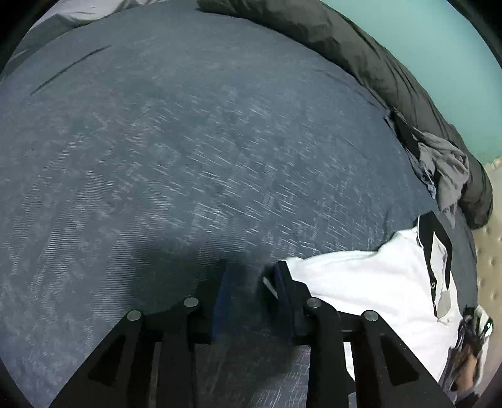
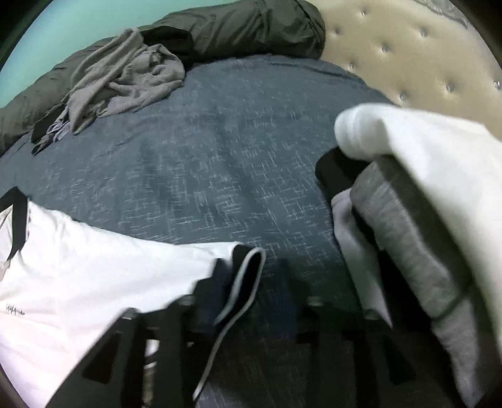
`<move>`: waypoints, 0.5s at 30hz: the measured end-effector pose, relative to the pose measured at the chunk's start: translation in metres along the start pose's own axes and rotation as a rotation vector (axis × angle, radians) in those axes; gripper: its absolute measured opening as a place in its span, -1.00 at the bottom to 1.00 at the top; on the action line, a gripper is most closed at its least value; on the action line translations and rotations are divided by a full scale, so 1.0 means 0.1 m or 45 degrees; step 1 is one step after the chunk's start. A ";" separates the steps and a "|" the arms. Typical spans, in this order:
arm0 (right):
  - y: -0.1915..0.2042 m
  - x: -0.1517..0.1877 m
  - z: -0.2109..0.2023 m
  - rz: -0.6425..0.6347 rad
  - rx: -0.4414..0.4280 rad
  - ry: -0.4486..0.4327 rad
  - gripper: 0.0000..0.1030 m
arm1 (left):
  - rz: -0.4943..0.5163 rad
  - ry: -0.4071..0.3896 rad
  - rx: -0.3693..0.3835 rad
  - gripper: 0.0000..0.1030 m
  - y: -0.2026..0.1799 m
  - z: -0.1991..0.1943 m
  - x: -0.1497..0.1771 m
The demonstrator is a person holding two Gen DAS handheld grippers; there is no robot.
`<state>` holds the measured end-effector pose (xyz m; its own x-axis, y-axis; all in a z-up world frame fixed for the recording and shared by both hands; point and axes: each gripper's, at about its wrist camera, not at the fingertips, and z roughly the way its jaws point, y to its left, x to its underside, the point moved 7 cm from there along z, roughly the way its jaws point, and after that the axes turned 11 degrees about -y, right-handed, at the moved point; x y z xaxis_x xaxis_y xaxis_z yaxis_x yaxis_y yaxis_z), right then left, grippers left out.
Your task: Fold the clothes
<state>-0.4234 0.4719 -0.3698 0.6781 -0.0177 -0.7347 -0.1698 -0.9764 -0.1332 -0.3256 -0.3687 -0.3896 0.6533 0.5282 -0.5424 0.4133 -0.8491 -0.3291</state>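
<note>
Bed (image 1: 188, 141) covered in blue-grey patterned sheet, seen from both wrist views.

White shirt (image 1: 376, 282) with black collar and placket, laid flat on sheet near the front edge. In left view: right of left tool (image 1: 251, 282), shirt edge touching that tool's right finger. In right view: same shirt (image 2: 94, 282) on the near left, small dark logo near its left edge, black sleeve cuff with white piping draped by the left finger.

Left tool: jaws parted, only bare sheet visible in the gap; released, nothing grasped. Pointed steeply down at the bed.

Right tool (image 2: 251, 298): jaws apart, blurred. Cuff beside the left finger, not pinched between the pads; released.

Stack of folded clothes (image 2: 423, 219) on the near right in right view: white piece on top, grey beneath, a paler piece and a black one lower down. Stands just right of right tool.

Crumpled grey garment (image 2: 125, 78) at far left of the sheet, lying partly on dark duvet (image 2: 235, 28) rolled along the far edge. Same garment (image 1: 448, 169) at far right in left view, well apart from shirt.

Tufted cream headboard (image 2: 408, 47) at far right. Teal wall (image 2: 62, 25) behind duvet.

Hand (image 1: 470, 351) at bottom right of left view; detail too small to tell.
</note>
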 end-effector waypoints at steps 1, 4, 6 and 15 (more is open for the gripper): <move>0.00 -0.02 -0.06 -0.024 0.016 -0.021 0.23 | 0.012 -0.021 -0.014 -0.37 -0.01 -0.04 -0.05; 0.01 -0.07 -0.23 -0.076 0.053 -0.080 0.23 | 0.055 -0.087 -0.046 -0.36 -0.07 -0.18 -0.22; 0.01 -0.15 -0.40 -0.104 0.101 -0.143 0.23 | 0.106 -0.126 -0.022 -0.36 -0.26 -0.24 -0.32; 1.24 -0.62 -0.84 -0.096 -0.352 -0.186 0.31 | 0.449 -0.019 0.181 -0.14 -1.83 0.20 -0.10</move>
<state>-0.4266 0.3335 -0.2844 0.5684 0.0687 -0.8199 0.0915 -0.9956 -0.0200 -0.4209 -0.2186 -0.3392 0.7300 0.2037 -0.6524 0.0716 -0.9721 -0.2234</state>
